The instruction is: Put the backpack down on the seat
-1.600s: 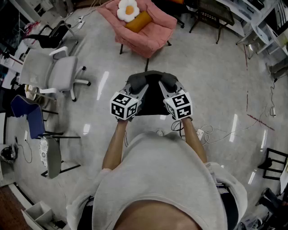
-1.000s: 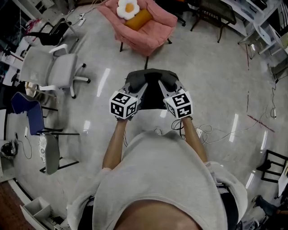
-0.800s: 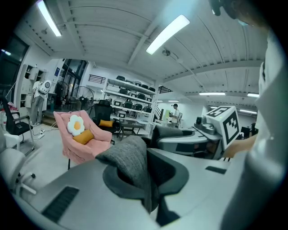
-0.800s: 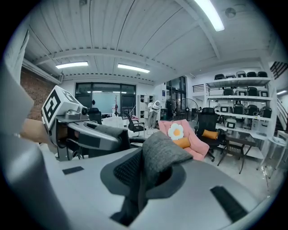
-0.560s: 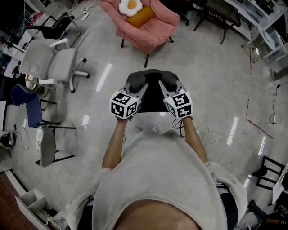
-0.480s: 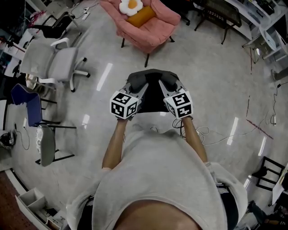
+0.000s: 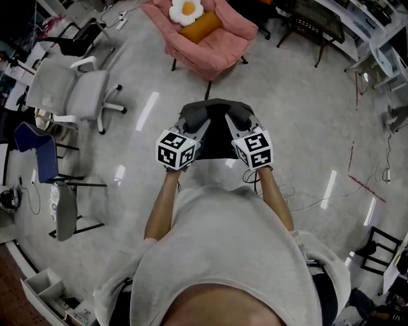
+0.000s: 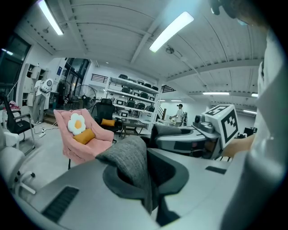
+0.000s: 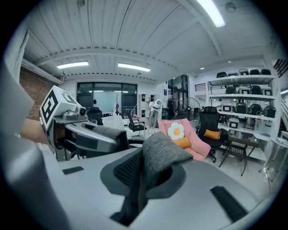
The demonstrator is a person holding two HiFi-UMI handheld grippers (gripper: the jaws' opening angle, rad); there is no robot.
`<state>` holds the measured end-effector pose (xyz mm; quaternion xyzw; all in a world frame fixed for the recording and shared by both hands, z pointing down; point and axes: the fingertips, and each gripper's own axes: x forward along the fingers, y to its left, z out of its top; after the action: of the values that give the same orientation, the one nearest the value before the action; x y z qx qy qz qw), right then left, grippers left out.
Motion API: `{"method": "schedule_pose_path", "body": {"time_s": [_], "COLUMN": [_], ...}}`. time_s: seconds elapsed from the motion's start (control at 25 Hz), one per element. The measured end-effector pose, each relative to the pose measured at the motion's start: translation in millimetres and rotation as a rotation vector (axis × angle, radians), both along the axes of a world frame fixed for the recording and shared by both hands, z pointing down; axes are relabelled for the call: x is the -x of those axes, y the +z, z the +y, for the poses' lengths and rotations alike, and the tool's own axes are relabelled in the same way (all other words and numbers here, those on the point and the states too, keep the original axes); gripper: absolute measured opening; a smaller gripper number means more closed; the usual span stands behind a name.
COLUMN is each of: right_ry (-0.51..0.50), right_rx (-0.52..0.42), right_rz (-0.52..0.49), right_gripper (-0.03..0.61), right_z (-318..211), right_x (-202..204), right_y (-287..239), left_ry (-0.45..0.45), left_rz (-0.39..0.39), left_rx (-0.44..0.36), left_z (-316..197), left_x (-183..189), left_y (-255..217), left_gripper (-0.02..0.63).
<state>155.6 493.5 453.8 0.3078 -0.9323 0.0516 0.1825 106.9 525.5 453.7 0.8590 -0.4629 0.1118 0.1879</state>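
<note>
My left tongs (image 7: 199, 122) and right tongs (image 7: 233, 121) are both clenched. Each pinches one of the grey padded shoulder straps (image 7: 194, 114) of the black backpack (image 7: 215, 139). Each tongs' own view shows the grey fabric folded up out of its closed jaws. The bag hangs between the two tongs in front of my chest, above the pale polished floor (image 7: 287, 114). It touches nothing else.

The grip hasn't changed over the last second and a half, and the tongs and bag sit in the same spot in the head view. What has moved is the room. The floor has slid back under me, and the loose white cable end that lay just past my chest is now out of sight. The pink upholstered armchair (image 7: 220, 44) at twelve o'clock has drifted slightly towards one o'clock. It carries a white flower-shaped cushion (image 7: 186, 9) and an orange bolster pillow (image 7: 207, 27). The white swivel office chair (image 7: 76, 89) has drifted outward at ten o'clock.

I read that as me walking the bag towards the armchair, which looks like the intended seat. It is still well apart from the backpack, so the carry goes on and the set-down is not yet started.
</note>
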Motion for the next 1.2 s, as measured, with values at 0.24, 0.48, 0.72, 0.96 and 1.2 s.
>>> {"method": "schedule_pose_path", "body": {"time_s": [0.24, 0.48, 0.72, 0.96, 1.2], "right_ry": [0.018, 0.046, 0.083, 0.104, 0.102], "right_rx": [0.005, -0.008, -0.032, -0.071, -0.102], "right_rz": [0.017, 0.048, 0.062, 0.054, 0.045], "right_gripper": [0.026, 0.026, 0.026, 0.026, 0.026], "right_z": [-56.5, -124.6, -188.7, -250.4, -305.8], "right_x": [18.3, 43.5, 66.5, 92.3, 124.9], "right_y": [10.4, 4.5, -13.0, -37.8, -56.8], "left_ry": [0.015, 0.046, 0.085, 0.113, 0.116], "left_rz": [0.014, 0.044, 0.059, 0.037, 0.022], "left_rx": [-0.011, -0.021, -0.041, -0.089, -0.131], "left_z": [-62.5, -133.6, -200.0, -260.4, -317.6], "left_x": [20.2, 47.3, 72.0, 98.4, 131.1], "left_y": [8.6, 5.2, -10.7, -34.6, -53.1], "left_gripper": [0.032, 0.032, 0.032, 0.032, 0.032]}}
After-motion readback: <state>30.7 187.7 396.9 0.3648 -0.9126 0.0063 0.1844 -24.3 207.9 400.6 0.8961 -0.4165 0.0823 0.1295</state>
